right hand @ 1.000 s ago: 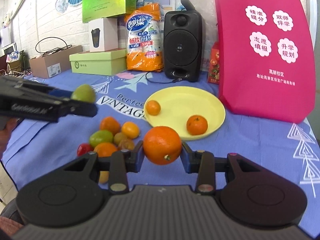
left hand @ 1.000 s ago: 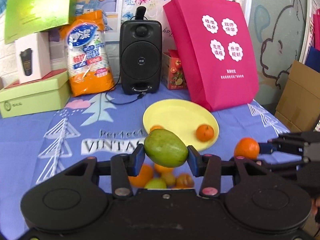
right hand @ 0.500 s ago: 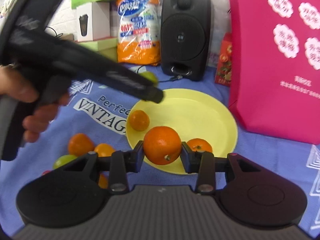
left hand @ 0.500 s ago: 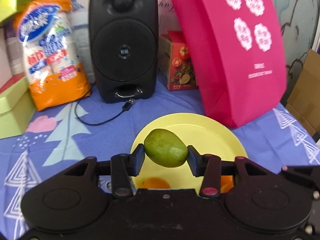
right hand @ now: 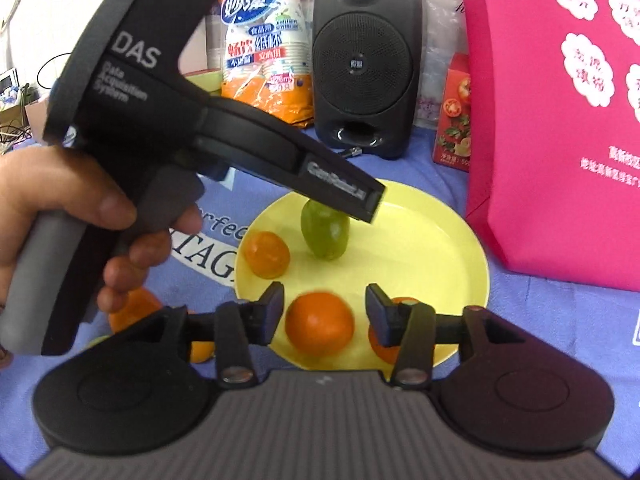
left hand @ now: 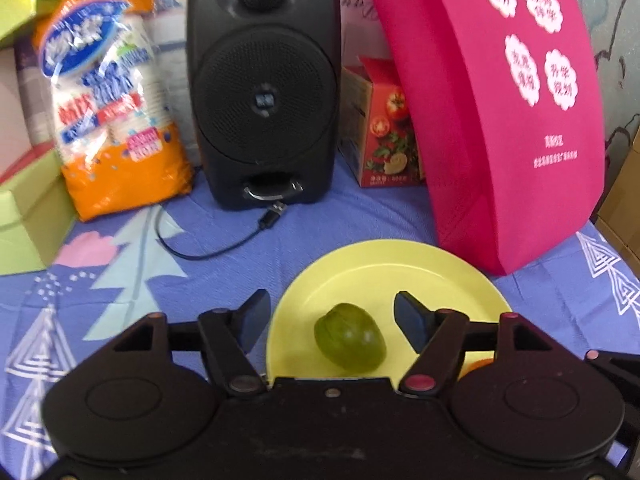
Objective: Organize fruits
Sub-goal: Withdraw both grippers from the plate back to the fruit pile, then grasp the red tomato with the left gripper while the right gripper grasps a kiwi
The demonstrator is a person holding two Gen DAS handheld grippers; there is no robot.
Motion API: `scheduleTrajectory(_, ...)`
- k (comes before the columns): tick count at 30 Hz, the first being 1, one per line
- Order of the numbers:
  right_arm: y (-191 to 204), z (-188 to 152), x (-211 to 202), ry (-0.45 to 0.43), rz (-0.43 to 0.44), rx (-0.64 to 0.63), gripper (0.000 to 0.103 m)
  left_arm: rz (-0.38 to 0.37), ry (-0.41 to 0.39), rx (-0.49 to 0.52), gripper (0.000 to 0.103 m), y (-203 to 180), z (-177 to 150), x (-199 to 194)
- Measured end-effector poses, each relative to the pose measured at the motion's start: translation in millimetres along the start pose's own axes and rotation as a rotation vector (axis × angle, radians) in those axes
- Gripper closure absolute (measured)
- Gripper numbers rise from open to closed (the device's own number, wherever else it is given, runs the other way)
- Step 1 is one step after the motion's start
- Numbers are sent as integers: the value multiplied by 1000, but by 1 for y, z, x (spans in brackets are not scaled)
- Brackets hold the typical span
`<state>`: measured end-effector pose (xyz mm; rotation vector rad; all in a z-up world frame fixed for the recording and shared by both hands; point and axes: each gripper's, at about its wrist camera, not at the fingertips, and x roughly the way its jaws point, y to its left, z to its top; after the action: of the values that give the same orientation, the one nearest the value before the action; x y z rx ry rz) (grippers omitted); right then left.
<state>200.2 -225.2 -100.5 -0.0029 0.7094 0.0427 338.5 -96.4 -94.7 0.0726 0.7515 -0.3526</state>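
Note:
A yellow plate point(left hand: 384, 264) point(right hand: 432, 248) lies on the blue cloth. My left gripper point(left hand: 332, 316) is open above it, and a green mango point(left hand: 350, 338) point(right hand: 325, 232) lies on the plate below its fingers. My right gripper point(right hand: 325, 312) is open over the plate's near edge, with an orange point(right hand: 319, 328) blurred between its spread fingers, not gripped. Two smaller oranges point(right hand: 267, 254) point(right hand: 380, 350) sit on the plate. The left gripper's body point(right hand: 208, 136) crosses the right wrist view.
A black speaker point(left hand: 264, 92) with a loose cable, an orange pack of paper cups point(left hand: 108, 108), a red carton point(left hand: 380, 132) and a pink bag point(left hand: 500, 92) stand behind the plate. Loose fruits point(right hand: 128, 312) lie left of the plate. A green box point(left hand: 28, 220) is far left.
Both grippers have opened. The mango has dropped from the left gripper onto the plate. The orange has come free of the right gripper's fingers over the plate.

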Motion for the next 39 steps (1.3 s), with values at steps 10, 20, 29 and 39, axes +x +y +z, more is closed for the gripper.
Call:
scheduleTrajectory(10,15,-20,-78,-106,7,7,58,32,-124,24,29,14,-32,-116)
scheduleTrajectory(20,39,-59,-130,-133,13,63,54,155,-182,5,29,24,-122,-215)
scheduleTrajectory(29,73,-95,-124,-46,88,28,55,191,-132,-5,31,12,-189,-226)
scheduleTrajectory(39,93,-102,-109,18,133,-56,59,99,-70,-15,43,4,-199,-194)
